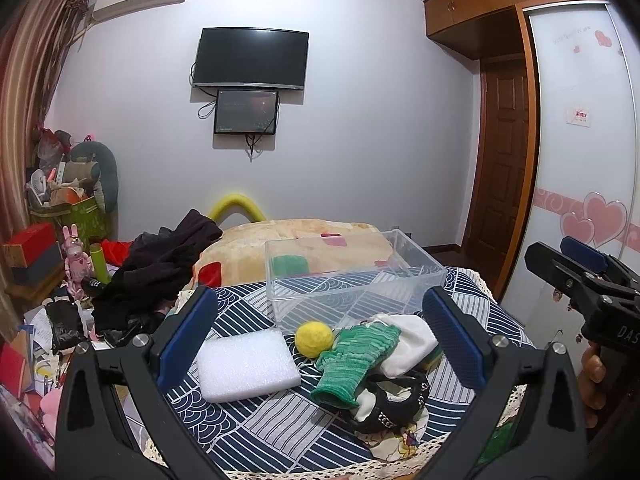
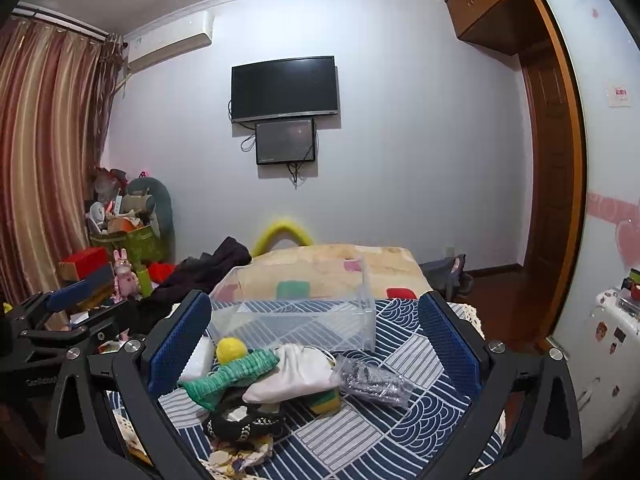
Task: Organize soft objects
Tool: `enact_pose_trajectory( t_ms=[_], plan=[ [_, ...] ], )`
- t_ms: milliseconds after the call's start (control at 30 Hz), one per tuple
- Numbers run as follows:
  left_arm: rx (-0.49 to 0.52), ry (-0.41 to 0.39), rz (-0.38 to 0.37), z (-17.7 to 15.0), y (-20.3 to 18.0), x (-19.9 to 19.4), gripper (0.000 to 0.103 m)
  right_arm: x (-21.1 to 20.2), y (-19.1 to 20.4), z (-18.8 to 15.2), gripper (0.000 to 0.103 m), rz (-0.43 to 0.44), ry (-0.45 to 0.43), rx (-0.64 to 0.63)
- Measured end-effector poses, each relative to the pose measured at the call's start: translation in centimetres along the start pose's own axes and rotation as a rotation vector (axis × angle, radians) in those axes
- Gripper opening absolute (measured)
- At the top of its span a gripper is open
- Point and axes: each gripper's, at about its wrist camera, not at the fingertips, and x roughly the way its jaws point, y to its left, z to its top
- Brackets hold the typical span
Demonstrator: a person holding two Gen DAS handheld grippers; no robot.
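Left gripper (image 1: 320, 332): jaws spread wide apart, nothing between the blue pads (image 1: 188, 336); held above the near edge of the blue-and-white patterned bedspread (image 1: 280, 420); also seen at the left edge of the right wrist view.

Right gripper (image 2: 316, 340): jaws likewise wide apart, empty; held above the same bedspread, to the right of the left gripper; also seen at the right edge of the left wrist view, with fingers of a hand (image 1: 592, 364) on its grip.

Clear plastic bin (image 1: 352, 280): upright on the bedspread, beyond the pile of soft objects; interior appears bare.

Soft objects, all outside the bin, on the bedspread just in front of it:
- white foam block (image 1: 248, 364): flat, at the left of the group, apart from the rest;
- yellow ball (image 1: 314, 338): just beside the bin's front wall, touching the green knitted piece (image 1: 352, 360);
- green knitted piece: draped across the pile, overlapping the white cloth pouch (image 2: 296, 372);
- white cloth pouch: resting on a yellow-and-green sponge (image 2: 326, 400);
- black item with a metal chain (image 1: 392, 408): at the near side of the pile, partly under the knitted piece;
- clear bag with dark contents (image 2: 372, 380): to the right of the pouch, touching it; contents not identifiable.

Background: dark clothing (image 1: 160, 272) heaped left of the bin; patterned blanket (image 1: 304, 240) behind it; wall-mounted television (image 1: 250, 58) above a smaller screen (image 1: 246, 112).
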Motion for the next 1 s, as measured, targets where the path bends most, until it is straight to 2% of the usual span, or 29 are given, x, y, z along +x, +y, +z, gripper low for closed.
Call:
enact_pose_trajectory(
  t_ms=[1000],
  plan=[
    [0.011,-0.017,-0.003,0.11,-0.32,-0.41,0.103,-0.18,0.32,-0.14,0.103,0.014,-0.010,-0.003]
  ],
)
